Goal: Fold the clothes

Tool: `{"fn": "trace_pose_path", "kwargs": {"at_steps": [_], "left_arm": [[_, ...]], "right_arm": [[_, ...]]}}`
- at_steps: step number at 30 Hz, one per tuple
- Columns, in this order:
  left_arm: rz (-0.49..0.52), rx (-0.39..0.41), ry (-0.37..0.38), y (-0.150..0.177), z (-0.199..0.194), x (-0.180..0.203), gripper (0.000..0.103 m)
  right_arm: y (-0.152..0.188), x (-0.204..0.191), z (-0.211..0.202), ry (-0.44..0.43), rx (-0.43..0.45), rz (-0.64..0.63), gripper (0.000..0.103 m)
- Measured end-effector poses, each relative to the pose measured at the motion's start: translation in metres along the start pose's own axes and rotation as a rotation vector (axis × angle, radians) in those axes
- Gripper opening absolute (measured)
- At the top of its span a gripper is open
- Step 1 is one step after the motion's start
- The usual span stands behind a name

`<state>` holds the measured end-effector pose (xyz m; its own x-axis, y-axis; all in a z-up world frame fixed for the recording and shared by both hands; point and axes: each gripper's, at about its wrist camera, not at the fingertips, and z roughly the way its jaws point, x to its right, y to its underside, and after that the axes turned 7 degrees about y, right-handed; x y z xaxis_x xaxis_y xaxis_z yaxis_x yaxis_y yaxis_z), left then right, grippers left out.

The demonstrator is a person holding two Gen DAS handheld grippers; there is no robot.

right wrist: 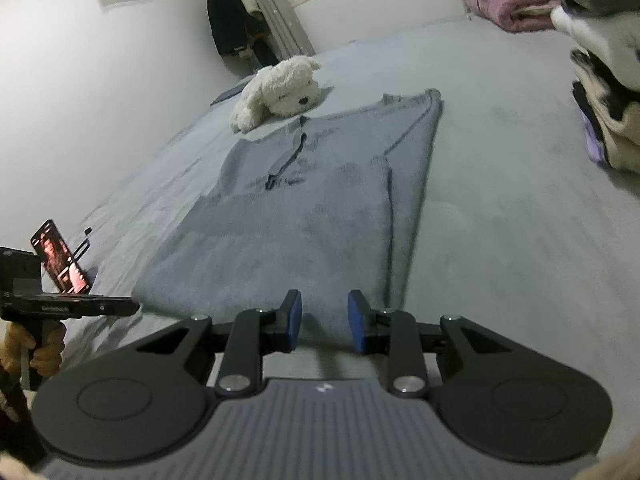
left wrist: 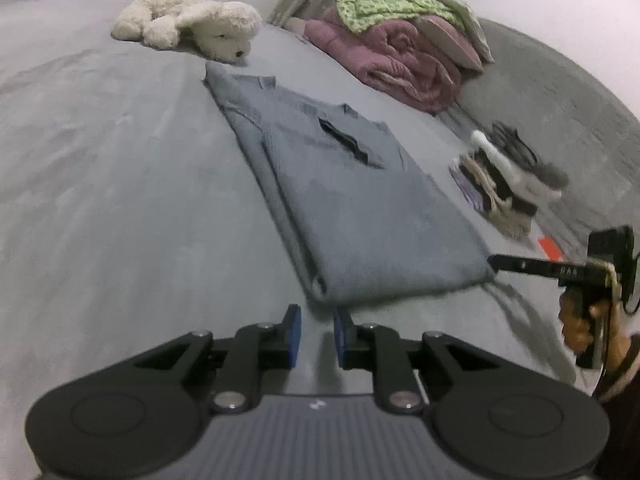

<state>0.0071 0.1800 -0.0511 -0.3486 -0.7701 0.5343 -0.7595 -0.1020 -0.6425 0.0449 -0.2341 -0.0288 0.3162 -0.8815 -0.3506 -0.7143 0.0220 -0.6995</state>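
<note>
A grey-blue shirt (left wrist: 360, 208) (right wrist: 312, 220) lies folded flat on the grey bed (left wrist: 100, 160), its collar and dark placket at the far end. My left gripper (left wrist: 317, 332) hovers just short of the shirt's near left corner, jaws a little apart with nothing between them. My right gripper (right wrist: 325, 320) stands over the shirt's near edge, blue pads apart and not pressing the cloth. In the left wrist view the right gripper (left wrist: 496, 263) reaches in from the right, its tip at the shirt's near right corner. A hand holds the left gripper (right wrist: 134, 306) at the left of the right wrist view.
A white plush dog (left wrist: 192, 20) (right wrist: 280, 92) lies beyond the shirt's collar. A pink quilt with green cloth on top (left wrist: 404, 52) sits at the back right. A stack of folded clothes (left wrist: 496, 188) (right wrist: 612, 120) lies right of the shirt. A lit phone (right wrist: 60, 258) stands on the left gripper.
</note>
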Motion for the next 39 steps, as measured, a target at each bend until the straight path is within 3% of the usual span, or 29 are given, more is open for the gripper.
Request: {"fn": "trace_pose_path", "kwargs": {"at_steps": [2,4,7,10,13,18,31,39], "left_arm": [[-0.041,-0.004,0.027,0.001,-0.007,-0.004,0.028],[-0.109,0.015,0.065,0.002,-0.012,-0.011,0.045],[-0.22,0.025,0.139,0.004,-0.012,-0.024,0.061],[-0.275,0.025,0.176,0.005,-0.006,-0.03,0.066],[-0.317,0.034,0.198,0.005,-0.001,-0.034,0.068],[-0.374,0.062,0.226,0.001,0.008,-0.039,0.068],[-0.358,0.087,0.292,-0.01,0.034,-0.042,0.067],[-0.395,0.118,0.291,-0.01,0.044,-0.04,0.053]], "right_arm": [[0.004,0.004,-0.006,-0.003,-0.02,0.007,0.034],[0.007,0.009,-0.013,0.005,-0.036,0.02,0.041],[0.011,0.021,-0.02,0.009,-0.049,0.072,0.043],[0.012,0.038,-0.021,-0.031,-0.064,0.18,0.045],[0.011,0.051,-0.021,-0.088,-0.079,0.277,0.052],[0.007,0.059,-0.009,-0.117,-0.098,0.347,0.052],[-0.008,0.06,0.03,-0.223,-0.12,0.428,0.052],[-0.011,0.048,0.046,-0.253,-0.117,0.419,0.049]]}}
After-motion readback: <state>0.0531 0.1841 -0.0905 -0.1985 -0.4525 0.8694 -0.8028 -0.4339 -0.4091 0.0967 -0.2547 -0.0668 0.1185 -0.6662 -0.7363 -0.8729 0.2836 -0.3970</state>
